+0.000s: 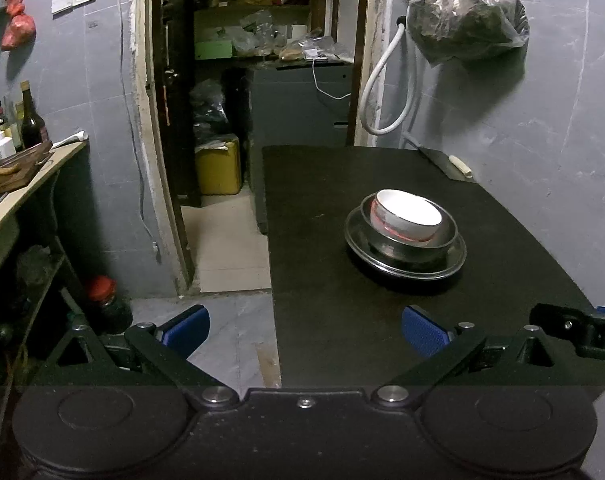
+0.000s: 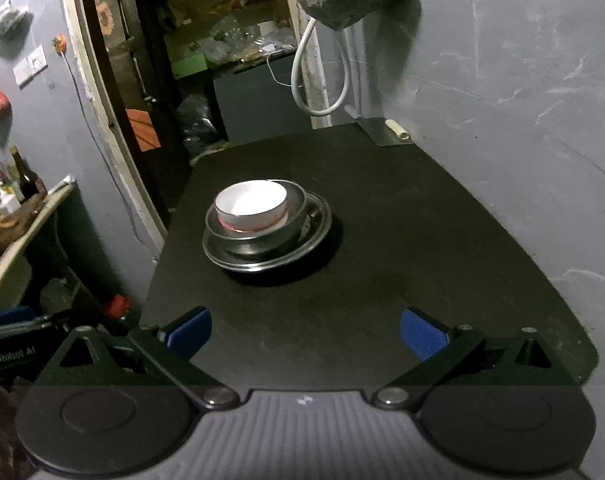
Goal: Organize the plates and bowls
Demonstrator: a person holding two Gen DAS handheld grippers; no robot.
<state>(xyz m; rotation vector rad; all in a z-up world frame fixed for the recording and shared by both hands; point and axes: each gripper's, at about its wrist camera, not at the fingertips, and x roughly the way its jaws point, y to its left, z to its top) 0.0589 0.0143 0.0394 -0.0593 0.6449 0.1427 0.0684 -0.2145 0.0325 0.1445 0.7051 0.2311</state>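
Grey tiled walls close in a black table (image 2: 382, 240) whose right side runs against the wall, while its left edge drops off to open floor and a dark doorway (image 1: 262, 80) crowded with shelves. A wide stretch of bare tabletop lies between both grippers and the stack.

Near the middle of the table sits the stack: a white bowl (image 2: 251, 205) nested mouth-up in a steel bowl (image 2: 298, 216), which rests on a steel plate (image 2: 314, 236). All three are round, so no long axis shows; the white bowl sits off-centre in the steel one.

At the far right corner a flat metal tool with a pale handle (image 2: 396, 128) lies beside the wall.

The left gripper (image 1: 304, 330) hangs over the table's near left edge, jaws spread wide and empty. The right gripper (image 2: 305, 332) hovers above the near table, likewise spread wide, grasping nothing.
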